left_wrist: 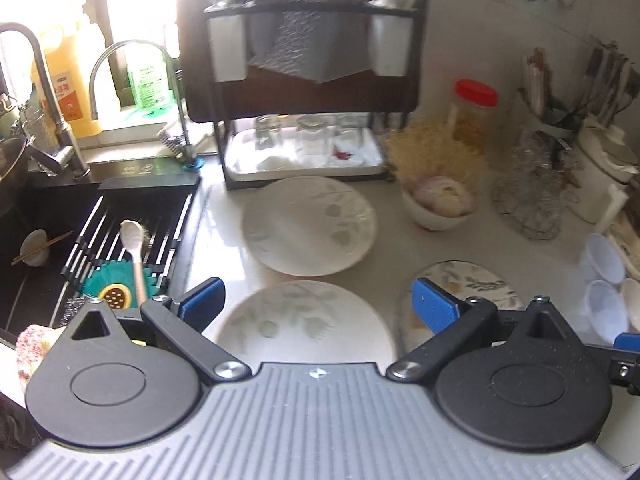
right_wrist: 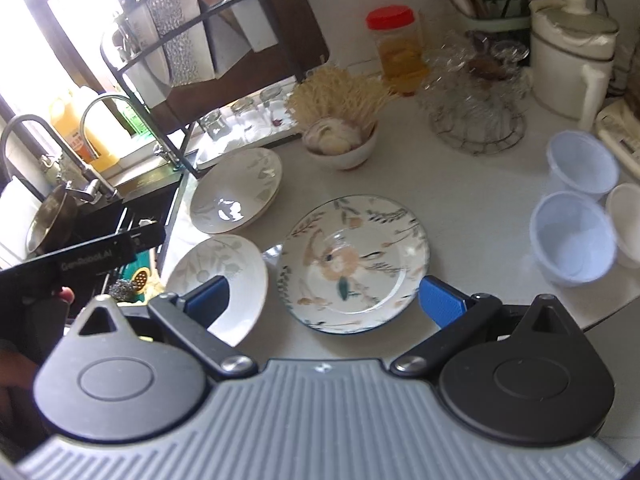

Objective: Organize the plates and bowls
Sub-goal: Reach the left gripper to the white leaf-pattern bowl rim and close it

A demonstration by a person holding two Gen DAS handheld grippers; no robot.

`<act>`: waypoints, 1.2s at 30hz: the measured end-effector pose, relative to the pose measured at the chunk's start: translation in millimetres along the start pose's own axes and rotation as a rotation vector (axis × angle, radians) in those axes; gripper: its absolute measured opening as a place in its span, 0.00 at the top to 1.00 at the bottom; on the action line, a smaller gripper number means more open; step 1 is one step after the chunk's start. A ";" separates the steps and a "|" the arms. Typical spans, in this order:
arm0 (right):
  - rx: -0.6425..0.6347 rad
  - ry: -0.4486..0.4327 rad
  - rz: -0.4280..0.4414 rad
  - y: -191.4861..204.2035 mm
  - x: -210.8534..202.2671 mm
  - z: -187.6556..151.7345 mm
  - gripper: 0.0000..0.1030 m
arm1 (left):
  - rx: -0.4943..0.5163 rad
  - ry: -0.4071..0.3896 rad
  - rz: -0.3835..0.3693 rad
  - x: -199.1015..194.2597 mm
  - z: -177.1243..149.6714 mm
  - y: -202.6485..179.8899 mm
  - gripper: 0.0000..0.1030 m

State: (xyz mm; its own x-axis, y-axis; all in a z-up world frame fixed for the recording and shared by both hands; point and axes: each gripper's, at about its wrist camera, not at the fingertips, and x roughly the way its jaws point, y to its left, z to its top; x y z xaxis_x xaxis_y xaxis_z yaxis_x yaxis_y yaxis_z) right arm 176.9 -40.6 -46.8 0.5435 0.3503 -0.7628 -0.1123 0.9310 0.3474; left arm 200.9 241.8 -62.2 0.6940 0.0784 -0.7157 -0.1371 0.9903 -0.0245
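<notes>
On the white counter lie two white leaf-print plates, one farther (left_wrist: 310,226) (right_wrist: 236,190) and one nearer (left_wrist: 304,322) (right_wrist: 218,276). A floral plate (right_wrist: 354,262) (left_wrist: 472,284) lies to their right. My left gripper (left_wrist: 318,304) hangs open just above the nearer leaf plate, nothing between its blue pads. My right gripper (right_wrist: 324,298) is open over the near rim of the floral plate and holds nothing. Two clear plastic bowls (right_wrist: 574,236) (left_wrist: 604,284) and a white one (right_wrist: 628,224) stand at the right.
A black dish rack (left_wrist: 304,80) with upturned glasses stands behind the plates. The sink (left_wrist: 36,240) with faucets, a drying mat and a scrubber is on the left. A bowl of garlic (left_wrist: 440,204), a red-lidded jar (left_wrist: 474,114), a wire basket (right_wrist: 476,120) and a white kettle (right_wrist: 568,64) crowd the back right.
</notes>
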 end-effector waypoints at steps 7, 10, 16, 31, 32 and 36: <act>0.083 0.057 0.032 28.8 41.2 -8.4 0.05 | 0.015 0.079 -0.060 47.7 -1.0 47.6 0.02; 0.135 0.076 0.042 37.5 58.2 -14.8 0.09 | 0.017 0.114 -0.102 63.8 -8.9 64.4 0.02; 0.207 0.154 0.070 55.8 91.8 -31.6 0.24 | 0.098 0.203 -0.173 92.8 -26.4 85.6 0.02; 0.272 0.171 0.006 64.7 146.2 -53.4 0.60 | 0.113 0.327 -0.301 145.8 -48.3 123.4 0.19; 0.276 0.170 -0.003 65.1 148.9 -52.6 0.60 | 0.114 0.330 -0.306 148.9 -48.1 123.4 0.23; 0.291 0.173 -0.013 64.8 156.8 -51.5 0.65 | 0.094 0.345 -0.328 160.9 -45.5 125.6 0.44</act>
State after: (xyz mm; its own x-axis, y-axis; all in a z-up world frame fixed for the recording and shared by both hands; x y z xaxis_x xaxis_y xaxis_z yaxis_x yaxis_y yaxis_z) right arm 212.0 80.0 -172.0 0.3912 0.3741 -0.8408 0.1497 0.8756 0.4592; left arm 263.2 373.6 -212.2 0.4128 -0.2668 -0.8708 0.1249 0.9637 -0.2361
